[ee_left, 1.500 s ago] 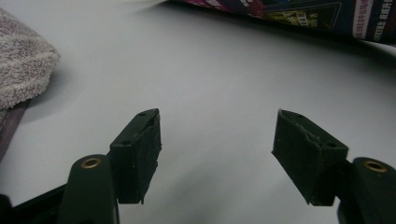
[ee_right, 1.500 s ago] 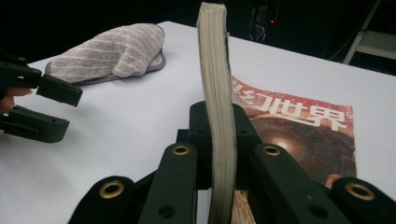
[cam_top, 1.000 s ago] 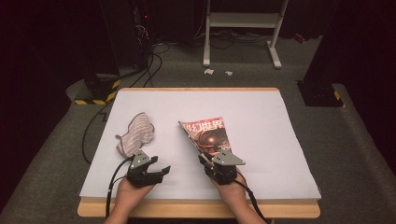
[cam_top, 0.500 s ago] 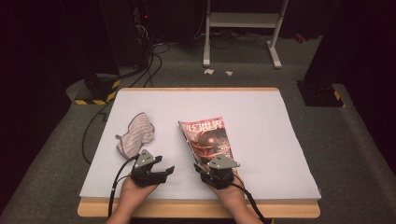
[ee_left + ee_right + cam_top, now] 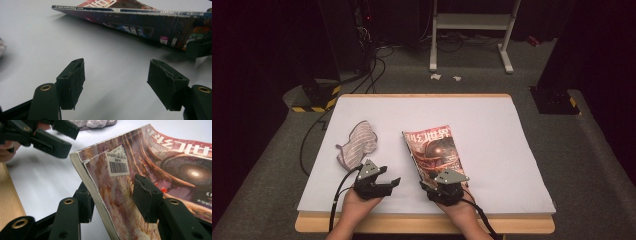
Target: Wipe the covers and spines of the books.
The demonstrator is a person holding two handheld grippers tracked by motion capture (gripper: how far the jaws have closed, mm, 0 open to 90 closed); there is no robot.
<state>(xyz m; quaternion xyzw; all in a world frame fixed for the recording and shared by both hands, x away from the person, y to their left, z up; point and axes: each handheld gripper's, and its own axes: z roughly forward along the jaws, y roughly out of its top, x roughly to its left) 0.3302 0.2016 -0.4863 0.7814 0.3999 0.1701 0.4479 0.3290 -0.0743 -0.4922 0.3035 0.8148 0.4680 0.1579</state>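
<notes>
Right gripper [image 5: 112, 200] just spreading off the magazine [image 5: 155, 170] corner between its jaws, apparently letting go; left gripper [image 5: 116, 82] spread, empty.

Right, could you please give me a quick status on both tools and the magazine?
Left tool open over bare table. Right tool has just been opening, jaws astride the magazine at its near corner, pads off it. Striped cloth lies clear at left.

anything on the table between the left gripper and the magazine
Nothing: in the left gripper view, bare white table runs from the open left gripper to the magazine. The high view shows the same gap.
</notes>
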